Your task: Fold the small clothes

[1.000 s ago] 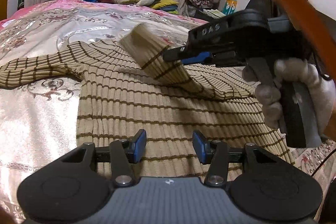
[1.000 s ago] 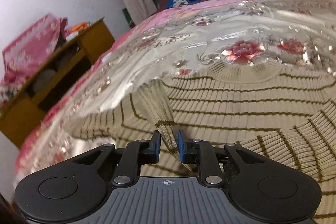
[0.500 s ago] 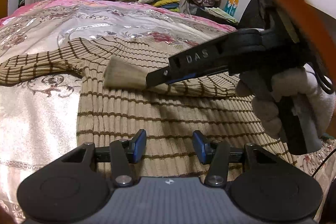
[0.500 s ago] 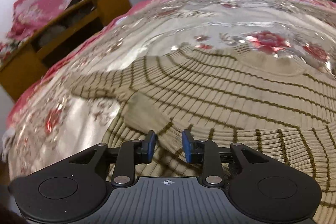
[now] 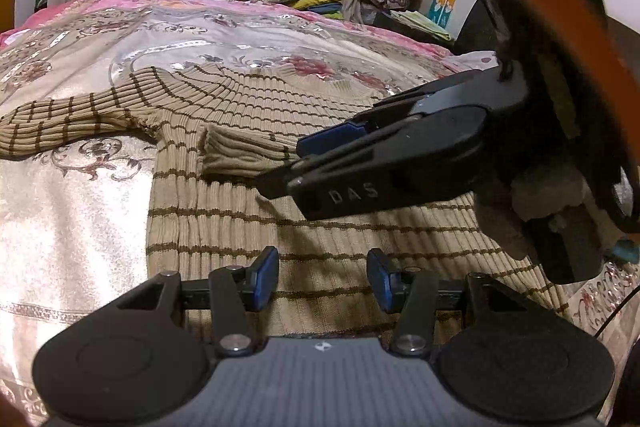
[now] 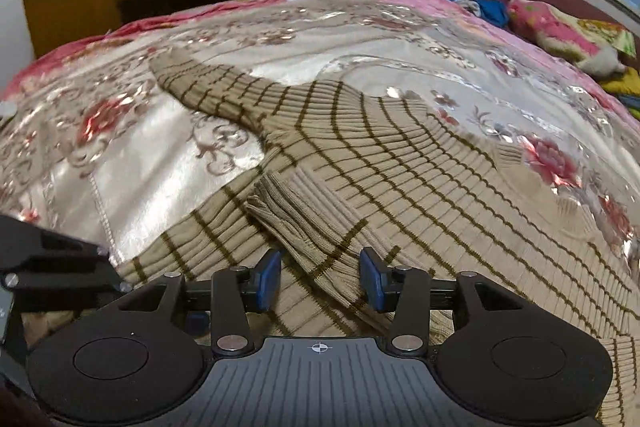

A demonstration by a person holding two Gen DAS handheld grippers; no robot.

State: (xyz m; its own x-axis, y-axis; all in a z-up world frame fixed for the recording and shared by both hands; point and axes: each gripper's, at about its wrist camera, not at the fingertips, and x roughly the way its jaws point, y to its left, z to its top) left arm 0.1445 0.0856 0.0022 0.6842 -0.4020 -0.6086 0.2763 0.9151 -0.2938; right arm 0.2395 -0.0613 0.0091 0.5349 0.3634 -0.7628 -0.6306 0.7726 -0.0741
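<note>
Meanwhile, our right gripper [image 6: 320, 281] was opening around the sweater's [image 6: 420, 187] folded sleeve [image 6: 304, 223]; our left gripper [image 5: 322, 279] hovered half-open and empty at six o'clock.

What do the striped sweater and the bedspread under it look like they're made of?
Sweater: looks like ribbed knit, wool or acrylic, matte beige with thin brown stripes; vertical ribs show. Bedspread: looks like glossy satin-like fabric, pink and cream florals; it throws bright highlights.

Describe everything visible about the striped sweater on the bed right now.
The sweater is a beige ribbed knit with thin brown stripes, lying flat on the floral bedspread. One sleeve stretches out sideways; the other sleeve is folded across the body, its cuff lying flat. The right gripper straddles that sleeve, jaws opening, pads off the cloth.
</note>
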